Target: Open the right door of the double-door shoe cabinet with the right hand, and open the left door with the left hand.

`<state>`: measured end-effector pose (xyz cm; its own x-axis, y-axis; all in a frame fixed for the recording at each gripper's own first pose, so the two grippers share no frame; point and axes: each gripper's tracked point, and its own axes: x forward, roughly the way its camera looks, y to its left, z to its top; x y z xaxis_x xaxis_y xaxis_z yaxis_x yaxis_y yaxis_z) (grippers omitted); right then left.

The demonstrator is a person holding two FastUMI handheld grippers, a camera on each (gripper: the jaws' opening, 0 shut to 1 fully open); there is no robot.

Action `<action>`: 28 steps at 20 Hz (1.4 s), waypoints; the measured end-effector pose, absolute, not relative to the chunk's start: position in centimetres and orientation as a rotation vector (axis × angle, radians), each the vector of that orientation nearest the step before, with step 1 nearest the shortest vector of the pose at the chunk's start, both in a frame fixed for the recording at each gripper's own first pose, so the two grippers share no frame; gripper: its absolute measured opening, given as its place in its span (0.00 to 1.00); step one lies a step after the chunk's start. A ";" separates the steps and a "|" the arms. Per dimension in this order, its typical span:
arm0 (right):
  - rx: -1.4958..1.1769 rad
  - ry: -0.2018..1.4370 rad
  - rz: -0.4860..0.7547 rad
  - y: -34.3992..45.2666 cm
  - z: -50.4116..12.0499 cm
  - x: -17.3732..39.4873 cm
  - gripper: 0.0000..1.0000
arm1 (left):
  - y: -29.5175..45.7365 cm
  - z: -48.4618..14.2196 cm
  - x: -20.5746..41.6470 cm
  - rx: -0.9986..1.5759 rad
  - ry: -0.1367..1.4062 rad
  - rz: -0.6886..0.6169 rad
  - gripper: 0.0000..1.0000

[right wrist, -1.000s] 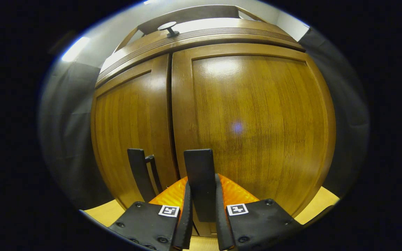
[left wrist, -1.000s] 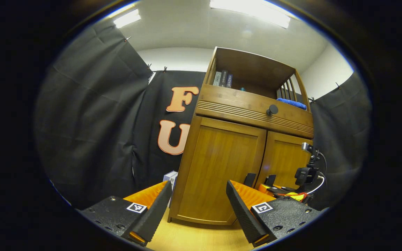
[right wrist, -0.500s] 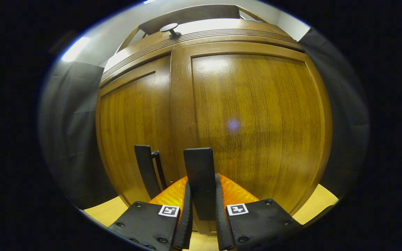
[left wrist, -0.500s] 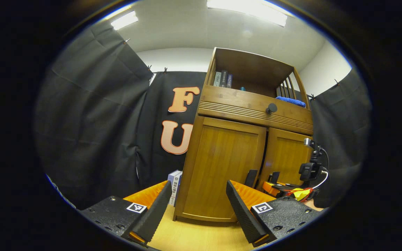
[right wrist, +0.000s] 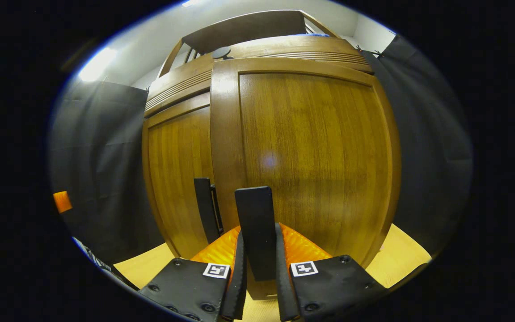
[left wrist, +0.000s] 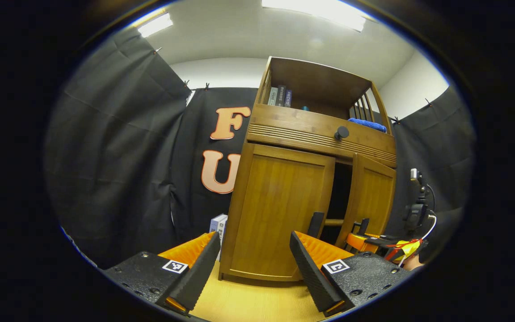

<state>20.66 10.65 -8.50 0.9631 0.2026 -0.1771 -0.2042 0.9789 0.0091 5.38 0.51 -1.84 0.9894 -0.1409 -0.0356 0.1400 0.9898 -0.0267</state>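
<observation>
I have the right gripper (right wrist: pixel 259 286) pinching the right handle (right wrist: pixel 255 228), the flat dark bar low on the right door (right wrist: pixel 311 152), near that door's inner edge. Both fingers press on the bar. The right door stands part open, with a dark gap (left wrist: pixel 340 192) between it and the left door (left wrist: pixel 280 210). The left door is shut. Its own handle (right wrist: pixel 204 210) sits low on its inner edge, and I have not touched it.

My left gripper (left wrist: pixel 253 273) is spread wide and holds nothing. It hangs over the floor (left wrist: pixel 257 304), well apart from the shoe cabinet (left wrist: pixel 315 134).

What could go wrong: if I pull straight back and not round with the hinge, I think the bar may slip out. A hard tug could shake the books (left wrist: pixel 280 96) on the top shelf. Reaching in with the left gripper, I might bump the right gripper, since the 2 handles are close.
</observation>
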 end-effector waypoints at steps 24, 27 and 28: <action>0.025 0.198 0.135 4.1 -6.9 12.7 0.36 | -5.5 -4.5 6.7 -0.008 0.070 -0.257 0.92; 0.015 0.203 0.116 3.4 -7.1 12.1 0.41 | -6.0 -4.8 6.4 -0.005 0.078 -0.268 0.92; 0.016 0.204 0.112 3.2 -7.2 11.9 0.41 | -6.1 -4.9 6.4 -0.009 0.082 -0.273 0.92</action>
